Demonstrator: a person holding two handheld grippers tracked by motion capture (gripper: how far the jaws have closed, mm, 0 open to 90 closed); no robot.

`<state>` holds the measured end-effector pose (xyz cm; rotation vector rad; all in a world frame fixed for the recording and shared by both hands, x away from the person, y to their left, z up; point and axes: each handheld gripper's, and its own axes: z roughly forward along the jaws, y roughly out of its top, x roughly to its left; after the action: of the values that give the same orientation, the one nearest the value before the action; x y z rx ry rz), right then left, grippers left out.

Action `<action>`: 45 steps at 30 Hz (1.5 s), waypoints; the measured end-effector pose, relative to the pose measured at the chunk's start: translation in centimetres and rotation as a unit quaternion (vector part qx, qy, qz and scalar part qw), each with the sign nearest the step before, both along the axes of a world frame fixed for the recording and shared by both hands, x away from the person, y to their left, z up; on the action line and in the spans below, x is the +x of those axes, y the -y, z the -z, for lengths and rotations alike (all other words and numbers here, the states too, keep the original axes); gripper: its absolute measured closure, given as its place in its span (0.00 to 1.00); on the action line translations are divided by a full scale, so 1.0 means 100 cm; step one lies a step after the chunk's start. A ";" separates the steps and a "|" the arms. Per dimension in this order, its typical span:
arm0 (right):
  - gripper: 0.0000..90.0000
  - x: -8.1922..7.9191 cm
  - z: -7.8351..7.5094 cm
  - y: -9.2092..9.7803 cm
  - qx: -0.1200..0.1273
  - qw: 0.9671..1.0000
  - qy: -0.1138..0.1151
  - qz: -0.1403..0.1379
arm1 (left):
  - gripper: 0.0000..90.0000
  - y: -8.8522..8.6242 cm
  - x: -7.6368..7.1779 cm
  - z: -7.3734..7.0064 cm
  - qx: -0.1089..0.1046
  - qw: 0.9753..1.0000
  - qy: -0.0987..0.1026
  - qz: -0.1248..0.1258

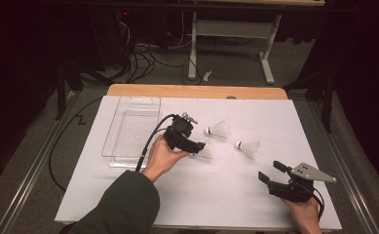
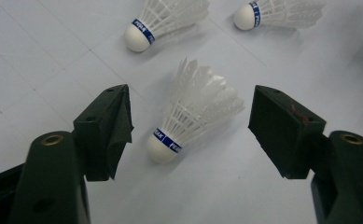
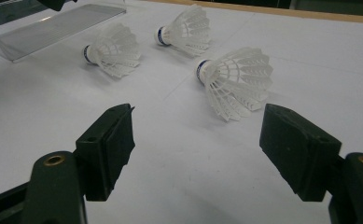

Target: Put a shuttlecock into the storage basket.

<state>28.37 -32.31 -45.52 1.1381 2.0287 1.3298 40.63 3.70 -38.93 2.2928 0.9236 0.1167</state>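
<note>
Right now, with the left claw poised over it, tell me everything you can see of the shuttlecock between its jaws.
The shuttlecock is white, with a rounded cork-like base ringed by a blue band with white lettering, and a splayed skirt of white feathers. It lies on its side on the white table sheet, base toward the camera and feathers pointing away. The left claw is open, one jaw on either side; neither touches it. Two more lie beyond it, apart from it.

Beyond my work: a tray and some floor clutter

The clear rectangular plastic tray (image 1: pixel 128 126) lies on my white-covered table (image 1: pixel 104 190); black cables (image 1: pixel 141 61) tangle beside a white desk frame (image 1: pixel 231 44).
</note>
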 end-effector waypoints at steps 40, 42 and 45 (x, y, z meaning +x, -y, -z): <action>0.30 0.000 0.000 0.000 -0.001 1.000 0.000 0.000 | 0.30 0.007 0.012 0.012 0.031 0.998 -0.045 0.031; 0.30 0.000 0.000 0.000 -0.001 1.000 -0.001 0.000 | 0.30 0.007 0.012 0.013 0.031 0.998 -0.045 0.033; 0.30 0.000 0.000 0.000 -0.001 1.000 -0.001 0.000 | 0.30 0.008 0.013 0.014 0.033 0.998 -0.044 0.036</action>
<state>28.39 -32.30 -45.55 1.1379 2.0311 1.3263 41.88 2.86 -40.32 2.4062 0.8917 0.0151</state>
